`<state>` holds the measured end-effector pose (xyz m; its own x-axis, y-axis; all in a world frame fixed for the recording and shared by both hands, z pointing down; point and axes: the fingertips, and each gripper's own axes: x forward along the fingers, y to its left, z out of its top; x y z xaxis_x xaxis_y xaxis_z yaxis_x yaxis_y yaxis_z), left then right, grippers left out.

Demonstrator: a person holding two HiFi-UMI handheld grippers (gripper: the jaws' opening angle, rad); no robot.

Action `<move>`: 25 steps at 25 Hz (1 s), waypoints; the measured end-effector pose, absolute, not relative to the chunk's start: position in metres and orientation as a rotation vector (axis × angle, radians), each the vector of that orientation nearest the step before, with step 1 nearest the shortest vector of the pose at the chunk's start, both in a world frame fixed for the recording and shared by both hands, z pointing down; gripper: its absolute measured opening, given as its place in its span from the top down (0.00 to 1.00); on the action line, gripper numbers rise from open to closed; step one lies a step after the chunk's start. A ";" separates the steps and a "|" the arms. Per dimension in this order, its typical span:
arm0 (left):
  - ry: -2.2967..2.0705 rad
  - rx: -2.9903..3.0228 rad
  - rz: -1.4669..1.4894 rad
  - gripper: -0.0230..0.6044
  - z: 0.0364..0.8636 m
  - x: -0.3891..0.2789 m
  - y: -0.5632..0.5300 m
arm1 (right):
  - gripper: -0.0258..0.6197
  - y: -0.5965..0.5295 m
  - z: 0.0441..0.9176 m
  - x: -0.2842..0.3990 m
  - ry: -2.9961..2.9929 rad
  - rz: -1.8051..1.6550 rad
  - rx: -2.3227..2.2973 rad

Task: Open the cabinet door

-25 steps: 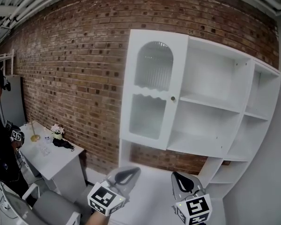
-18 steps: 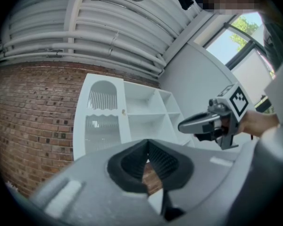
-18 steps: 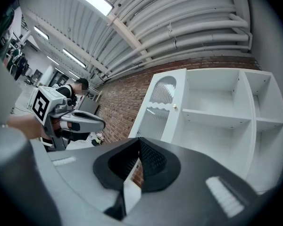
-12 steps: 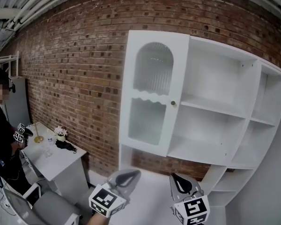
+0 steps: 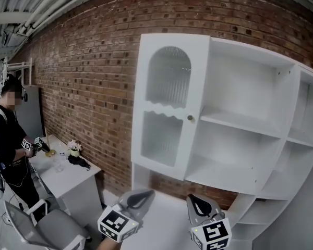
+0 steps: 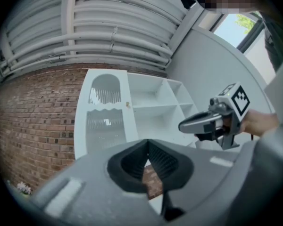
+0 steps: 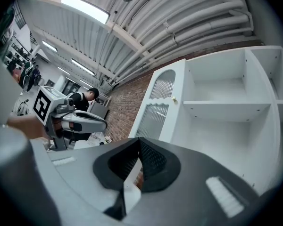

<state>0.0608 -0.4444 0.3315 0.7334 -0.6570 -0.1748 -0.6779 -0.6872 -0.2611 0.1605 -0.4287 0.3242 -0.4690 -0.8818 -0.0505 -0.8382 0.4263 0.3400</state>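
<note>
Cabinet door, head view: a white panel closing the left bay of a white shelf unit that stands against a rough red brick wall. It has an arched ribbed-glass window above and a wavy-topped ribbed pane below. A small round brass knob sits at its right edge. The left gripper and right gripper sit low, well apart from the door.

Left gripper view: smooth grey shells, with black ridged pads pressed together and nothing between them.

Right gripper view: jaws likewise closed and empty.
</note>
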 end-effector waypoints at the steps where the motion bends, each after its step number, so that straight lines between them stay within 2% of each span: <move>1: 1.053 -2.624 0.093 0.96 0.332 0.063 -0.446 | 0.95 -0.431 0.325 0.164 -2.545 -0.485 1.531; 11: 1.138 -2.587 0.080 0.96 0.339 0.084 -0.460 | 0.95 -0.455 0.335 0.192 -2.596 -0.470 1.471; 25: 1.007 -2.646 0.122 0.96 0.334 0.067 -0.516 | 0.95 -0.499 0.337 0.173 -2.498 -0.441 1.578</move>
